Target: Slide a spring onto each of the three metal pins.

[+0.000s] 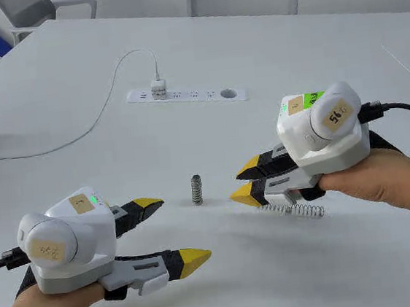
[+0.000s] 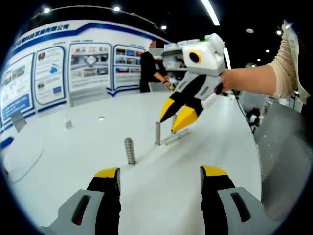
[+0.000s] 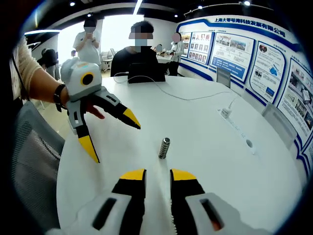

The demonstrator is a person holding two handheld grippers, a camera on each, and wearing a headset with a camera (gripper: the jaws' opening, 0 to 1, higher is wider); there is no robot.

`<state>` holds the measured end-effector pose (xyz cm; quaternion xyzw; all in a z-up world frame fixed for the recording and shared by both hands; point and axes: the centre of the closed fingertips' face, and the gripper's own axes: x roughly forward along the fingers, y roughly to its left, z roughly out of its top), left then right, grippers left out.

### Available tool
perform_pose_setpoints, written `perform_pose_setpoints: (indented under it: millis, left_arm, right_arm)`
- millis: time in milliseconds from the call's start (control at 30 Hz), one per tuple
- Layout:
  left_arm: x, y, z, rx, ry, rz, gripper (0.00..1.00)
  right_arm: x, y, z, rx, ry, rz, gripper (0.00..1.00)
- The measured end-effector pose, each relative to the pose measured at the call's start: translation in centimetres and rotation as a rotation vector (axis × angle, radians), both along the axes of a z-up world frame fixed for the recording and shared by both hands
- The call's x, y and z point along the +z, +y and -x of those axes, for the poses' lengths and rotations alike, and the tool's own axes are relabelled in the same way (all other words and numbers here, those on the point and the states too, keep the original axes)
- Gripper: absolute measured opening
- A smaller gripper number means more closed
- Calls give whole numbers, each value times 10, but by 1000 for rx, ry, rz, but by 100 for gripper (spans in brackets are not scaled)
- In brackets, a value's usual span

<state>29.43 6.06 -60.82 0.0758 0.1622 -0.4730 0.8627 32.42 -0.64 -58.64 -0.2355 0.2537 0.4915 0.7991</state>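
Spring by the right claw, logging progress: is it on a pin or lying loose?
Lying loose: the spring rests on its side, flat on the table, by the right claw.

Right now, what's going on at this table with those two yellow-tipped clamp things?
A person holds a gripper in each hand over a white table, putting springs onto upright metal pins. One fitted spring already sits on its pin. A loose spring lies flat under the right gripper, whose fingers are slightly apart and hold nothing. A bare pin stands nearby. The left gripper is wide open, holding nothing.
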Motion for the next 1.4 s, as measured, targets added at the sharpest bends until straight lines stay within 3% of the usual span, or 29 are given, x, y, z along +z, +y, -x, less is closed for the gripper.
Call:
perform_pose_setpoints:
  millis: [633,1400]
  left_arm:
    - [0,-4,2,-9,0,-1,67]
    - [-2,-4,4,-7,6,-7,66]
  right_arm:
    - [-10,-31,1,-31,14,53,20]
    - [-48,-40,-16,-13,91,157,19]
